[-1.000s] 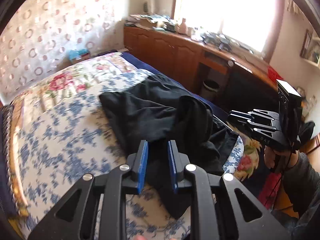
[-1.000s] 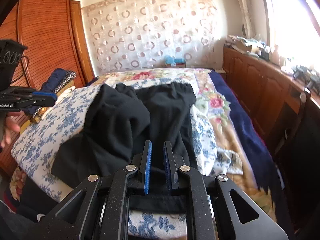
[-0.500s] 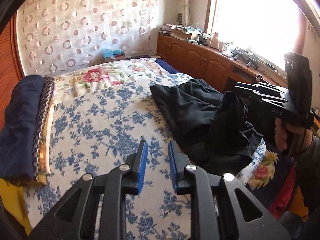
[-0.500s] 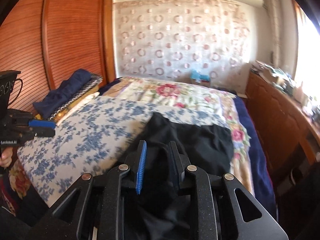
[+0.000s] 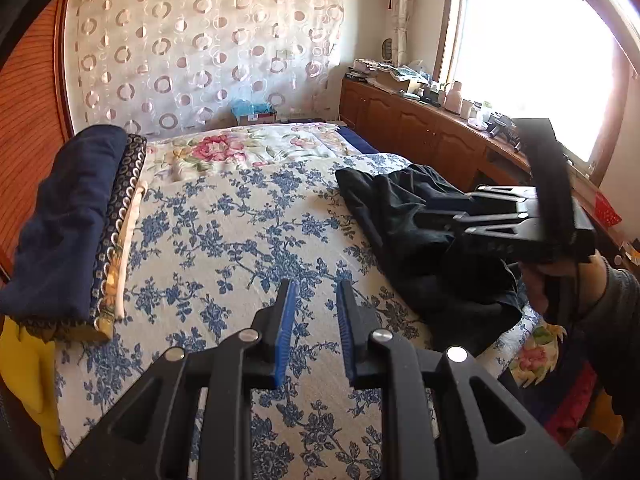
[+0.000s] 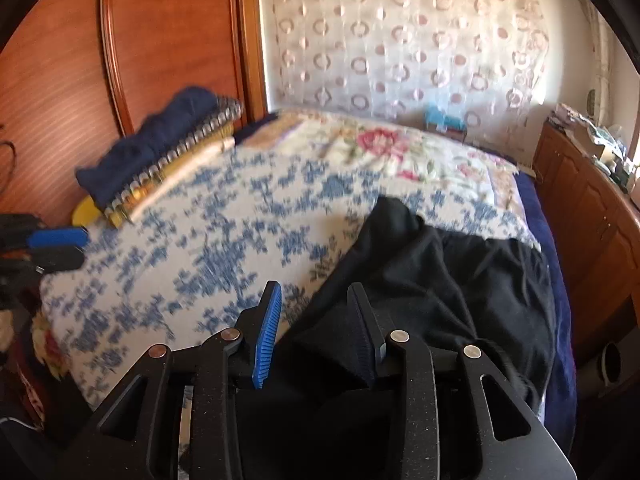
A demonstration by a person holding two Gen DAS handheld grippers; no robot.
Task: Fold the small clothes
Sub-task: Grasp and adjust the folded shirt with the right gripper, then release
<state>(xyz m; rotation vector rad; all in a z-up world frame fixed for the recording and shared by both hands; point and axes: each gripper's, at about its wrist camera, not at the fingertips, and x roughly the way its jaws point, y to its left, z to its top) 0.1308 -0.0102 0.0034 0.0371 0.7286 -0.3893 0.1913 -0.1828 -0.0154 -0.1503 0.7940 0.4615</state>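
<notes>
**Black garment: state and position**

One black soft-fabric garment (image 5: pixel 404 216) lies crumpled on the blue-and-white floral bedspread (image 5: pixel 224 240), along the side of the bed nearest the wooden cabinets. It is bunched rather than flat: a rounded hump rises at the near part, with flatter dark panels spreading behind it (image 6: pixel 460 280). Its near edge hangs over the mattress corner. Garment type cannot be told; no print or trim is visible.

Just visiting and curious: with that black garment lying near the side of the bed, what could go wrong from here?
The black garment lies bunched at the bed's edge; it might slide off. The right gripper, jaws just opening, has cloth between them that could snag. The left gripper holds nothing, so that side stays unspread.
</notes>
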